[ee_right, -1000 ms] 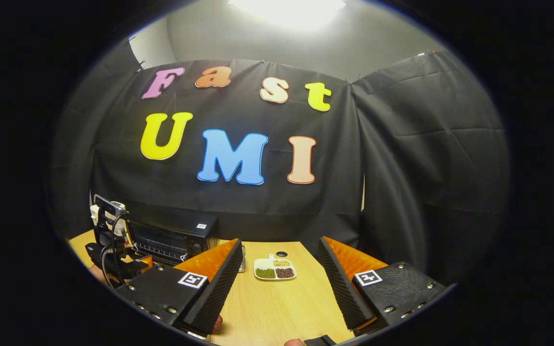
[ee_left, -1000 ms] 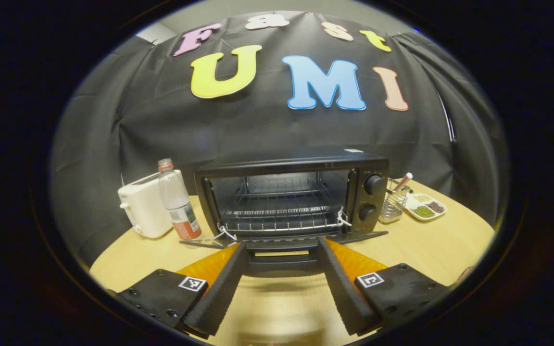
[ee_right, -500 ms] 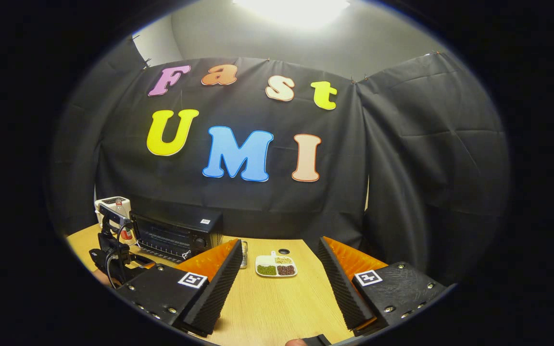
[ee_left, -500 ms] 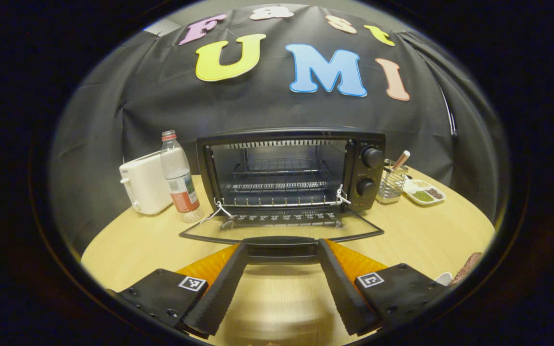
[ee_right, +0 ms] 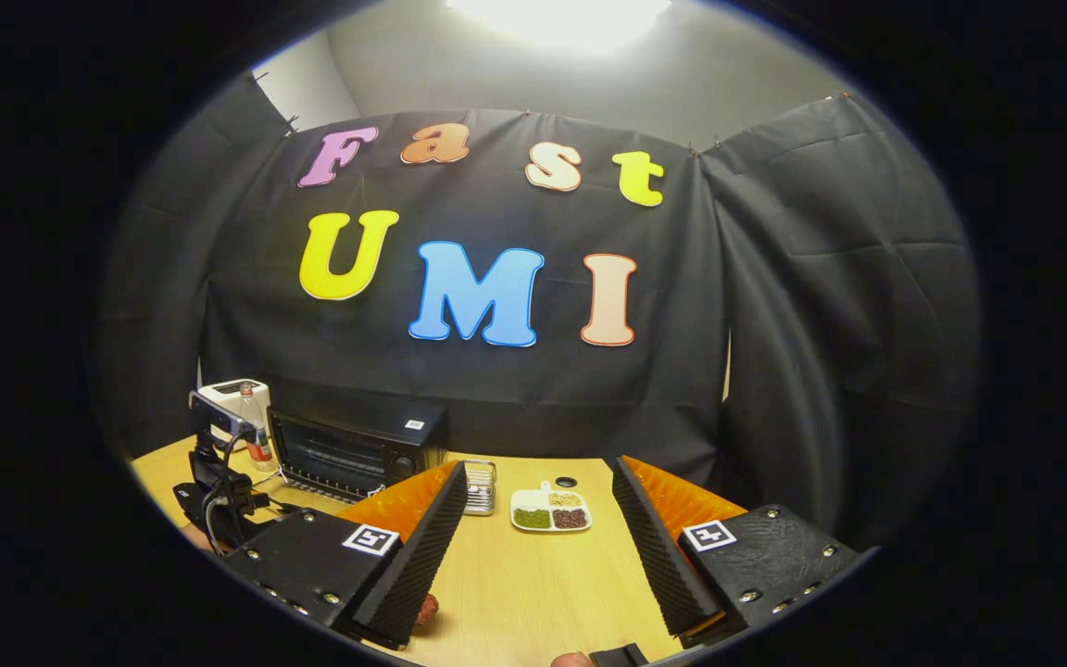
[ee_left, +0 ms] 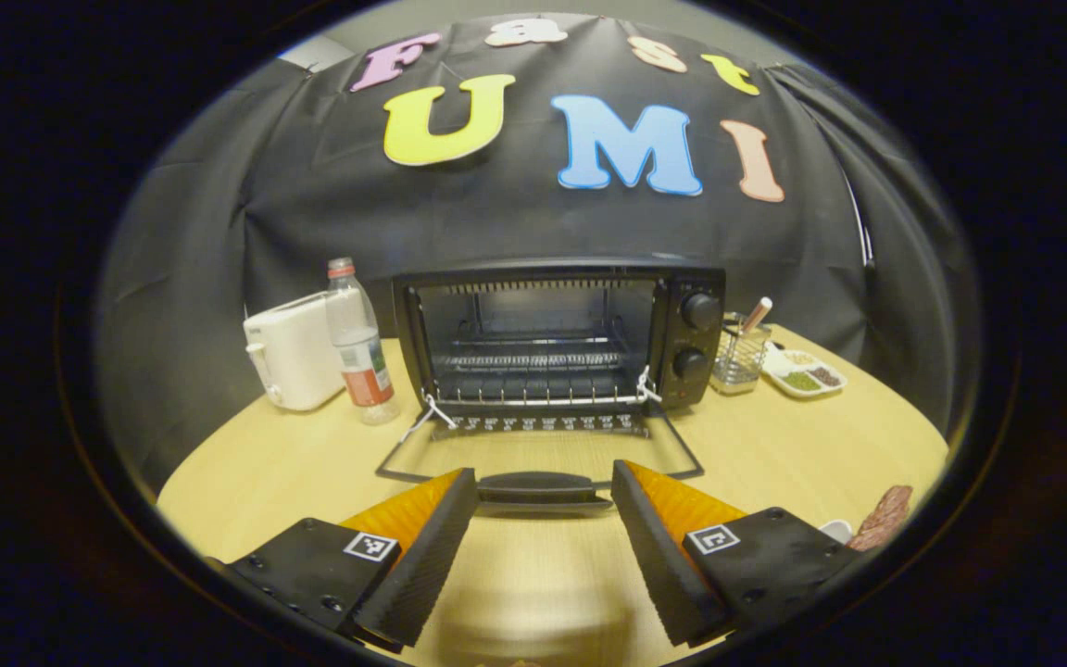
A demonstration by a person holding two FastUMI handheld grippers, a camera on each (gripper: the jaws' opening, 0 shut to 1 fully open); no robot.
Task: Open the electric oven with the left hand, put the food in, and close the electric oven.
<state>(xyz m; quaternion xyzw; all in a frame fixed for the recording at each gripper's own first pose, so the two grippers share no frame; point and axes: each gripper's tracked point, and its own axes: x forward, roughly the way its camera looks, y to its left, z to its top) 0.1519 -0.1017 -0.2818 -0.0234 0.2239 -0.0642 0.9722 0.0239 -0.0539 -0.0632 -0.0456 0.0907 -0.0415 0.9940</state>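
The left gripper point(ee_left: 543, 528) has backed away from the oven door handle point(ee_left: 538, 485), which sat between its fingers half a second ago. Its jaws are spread wide and hold nothing. The handle lies just ahead of the fingertips at 12 o'clock. The door point(ee_left: 538, 454) now lies fully down on the table point(ee_left: 265, 472). The electric oven point(ee_left: 561, 338) stands open beyond it, racks exposed. The food point(ee_left: 881, 519) rests at 4 o'clock near the table edge. The bottle point(ee_left: 359, 347) label is unreadable. The right gripper point(ee_right: 533, 556) is also spread wide, empty, above the table.
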